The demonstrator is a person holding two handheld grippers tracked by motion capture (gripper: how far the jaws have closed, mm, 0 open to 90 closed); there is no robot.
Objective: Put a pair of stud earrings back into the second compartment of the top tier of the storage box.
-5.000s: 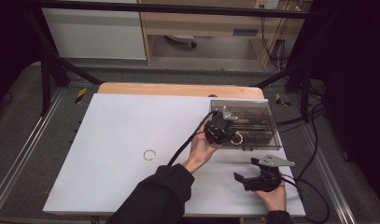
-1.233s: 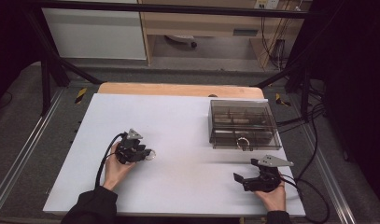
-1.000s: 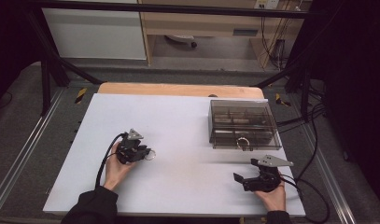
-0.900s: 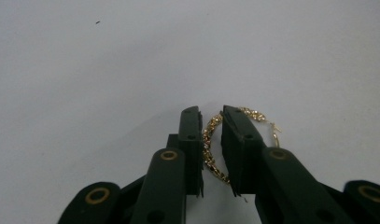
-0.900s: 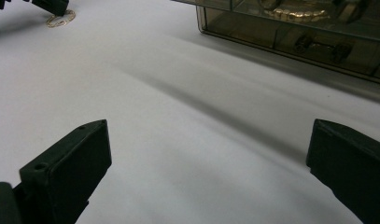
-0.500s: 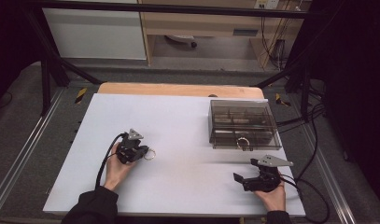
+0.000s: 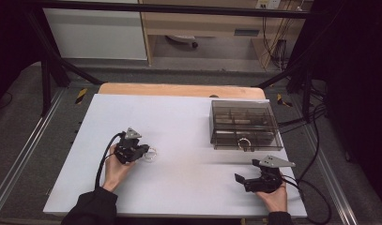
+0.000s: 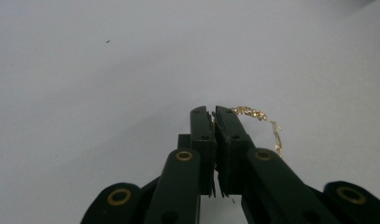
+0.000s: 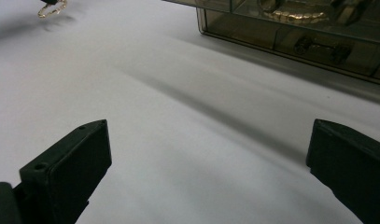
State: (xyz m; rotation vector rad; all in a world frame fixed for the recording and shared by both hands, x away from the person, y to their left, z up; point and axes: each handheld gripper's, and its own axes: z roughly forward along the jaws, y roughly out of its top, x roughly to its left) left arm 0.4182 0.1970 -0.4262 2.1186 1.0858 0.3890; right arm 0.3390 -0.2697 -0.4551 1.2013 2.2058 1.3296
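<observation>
A thin gold chain bracelet [image 7: 151, 153] lies on the white table at the left, and my left gripper [image 7: 141, 152] is shut on its near edge. In the left gripper view the two jaws stand pressed together at the left gripper [image 8: 213, 112], and the bracelet [image 8: 267, 123] loops out to their right on the table. My right gripper [image 7: 242, 180] rests near the front right edge, open and with nothing in it. In its own view the right gripper [image 9: 206, 172] shows wide-spread jaws over bare table, and the bracelet [image 9: 51, 8] is far off at the top left.
A smoked clear compartment box [image 7: 244, 124] stands at the back right, with a gold ring [image 7: 245, 143] at its front. In the right gripper view the box [image 9: 290, 35] holds gold pieces. The white table sheet [image 7: 188, 140] is backed by a wooden strip [image 7: 179, 90].
Five seconds ago my left gripper was at the box; it has since crossed to the bracelet at the left. Over the last second it barely moved. The right hand stayed put.
</observation>
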